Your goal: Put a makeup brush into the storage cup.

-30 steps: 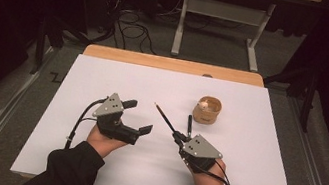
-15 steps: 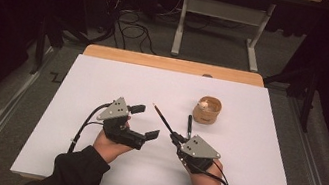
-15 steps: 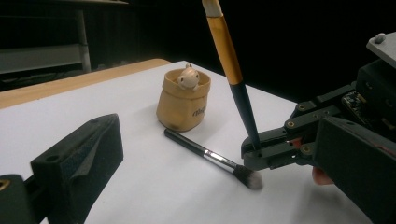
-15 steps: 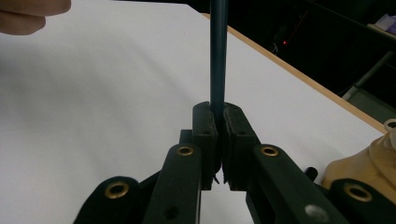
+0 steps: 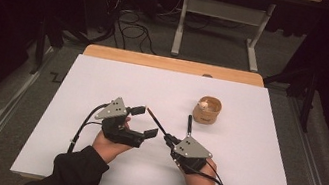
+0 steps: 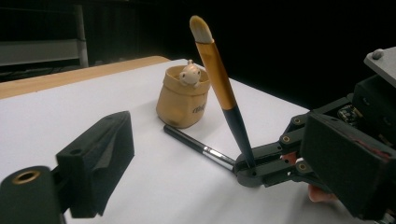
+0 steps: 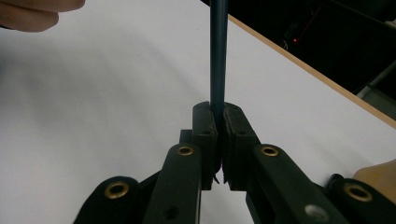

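My right gripper [image 5: 168, 138] [image 7: 218, 114] [image 6: 247, 170] is shut on the dark handle of a makeup brush [image 5: 157, 123] [image 6: 219, 84] [image 7: 218, 56]. The brush has a gold ferrule and a pale tip, and it slants up and to the left. My left gripper [image 5: 145, 122] [image 6: 215, 177] is open, and its jaws have just been closing a little. The brush stands just ahead of the gap between them, untouched by the pads. A small tan pot [image 5: 207, 111] [image 6: 180, 100] with a little figure in it stands to the right. A second dark brush [image 5: 189, 124] [image 6: 196, 144] lies flat in front of the pot.
Everything rests on a white board [image 5: 104, 77] with a wooden strip [image 5: 172, 64] along its far edge. Beyond it the floor holds cables [image 5: 132, 31] and a metal stand [image 5: 221, 11]. The person's sleeves come in at the near edge.
The left gripper's jaws have narrowed slightly. The brush tip has shifted a little left, closer to the left gripper's far jaw. Both hands stay roughly where they were.
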`<state>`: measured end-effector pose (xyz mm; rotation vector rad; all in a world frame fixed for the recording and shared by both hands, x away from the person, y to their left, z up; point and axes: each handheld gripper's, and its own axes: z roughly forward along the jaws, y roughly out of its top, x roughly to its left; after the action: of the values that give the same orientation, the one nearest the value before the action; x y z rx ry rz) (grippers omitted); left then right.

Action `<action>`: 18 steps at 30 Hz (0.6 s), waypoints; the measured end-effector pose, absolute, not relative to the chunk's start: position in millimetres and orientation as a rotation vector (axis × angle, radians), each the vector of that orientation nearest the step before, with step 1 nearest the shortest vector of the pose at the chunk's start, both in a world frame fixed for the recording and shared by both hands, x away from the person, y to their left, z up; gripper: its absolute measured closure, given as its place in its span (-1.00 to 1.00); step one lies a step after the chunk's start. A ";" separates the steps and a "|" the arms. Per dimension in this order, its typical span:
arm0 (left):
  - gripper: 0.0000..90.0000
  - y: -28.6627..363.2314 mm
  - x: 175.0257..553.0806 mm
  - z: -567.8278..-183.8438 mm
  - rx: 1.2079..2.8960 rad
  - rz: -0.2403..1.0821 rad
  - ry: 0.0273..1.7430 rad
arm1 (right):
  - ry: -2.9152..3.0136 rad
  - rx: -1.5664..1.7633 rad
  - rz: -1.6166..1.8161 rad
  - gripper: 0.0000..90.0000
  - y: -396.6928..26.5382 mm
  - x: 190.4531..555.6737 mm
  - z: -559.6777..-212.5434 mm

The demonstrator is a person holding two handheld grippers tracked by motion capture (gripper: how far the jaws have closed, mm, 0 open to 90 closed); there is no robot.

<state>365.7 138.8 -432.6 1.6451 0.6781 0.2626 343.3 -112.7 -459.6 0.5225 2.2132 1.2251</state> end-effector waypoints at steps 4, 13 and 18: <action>-0.63 139.5 365.7 -431.9 1.637 0.262 0.678 | 2.213 0.517 1.232 0.93 -112.5 342.8 -459.5; -0.21 140.7 365.8 -431.7 1.595 0.218 0.670 | 2.222 0.505 1.229 0.93 -110.7 341.3 -460.9; 0.06 143.1 365.9 -434.0 1.566 0.190 0.670 | 2.222 0.505 1.236 0.93 -110.7 341.4 -460.7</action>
<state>365.9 143.1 -434.0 1.5656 0.6699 0.1902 341.4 -110.7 -460.7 0.5049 2.2220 1.2359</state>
